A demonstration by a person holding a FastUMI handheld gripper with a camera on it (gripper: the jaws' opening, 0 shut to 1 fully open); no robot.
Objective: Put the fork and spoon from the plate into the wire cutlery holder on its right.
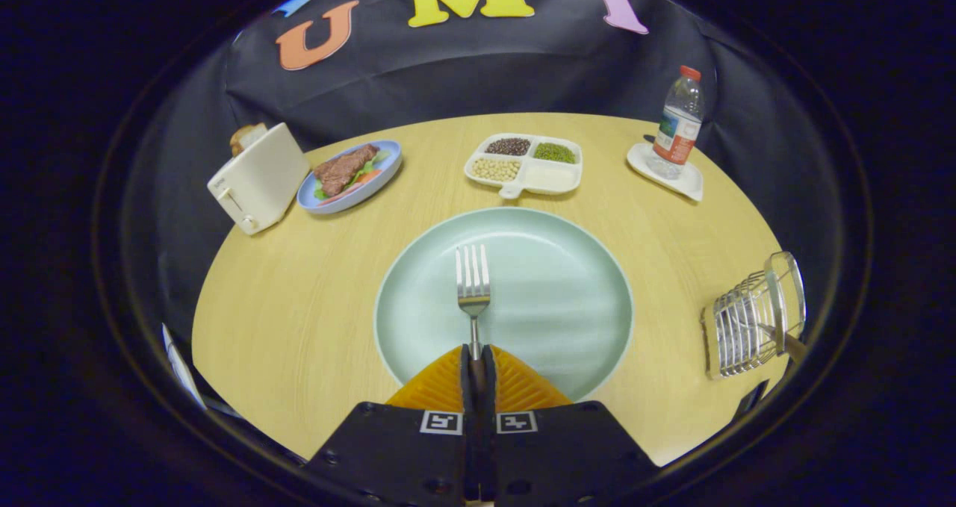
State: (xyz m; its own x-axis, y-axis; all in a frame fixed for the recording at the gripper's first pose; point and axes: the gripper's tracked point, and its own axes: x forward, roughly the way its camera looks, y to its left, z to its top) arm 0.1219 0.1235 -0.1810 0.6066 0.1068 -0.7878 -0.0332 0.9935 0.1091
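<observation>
A steel fork (473, 287) points straight ahead over the pale green plate (567, 298), its tines away from me. My gripper (478, 354) is shut on the fork's handle, both fingers pressed against it. The fork casts a faint shadow on the plate, so it seems lifted a little. The wire cutlery holder (750, 320) stands to the right of the plate near the table's edge, with a handle (784, 340) sticking out of it, which may be the spoon.
Beyond the plate sit a divided white dish of beans (524, 165), a blue plate of meat and salad (351, 175), a white toaster (258, 178) and a water bottle (678, 122) on a white coaster. The round wooden table (299, 320) ends close behind the holder.
</observation>
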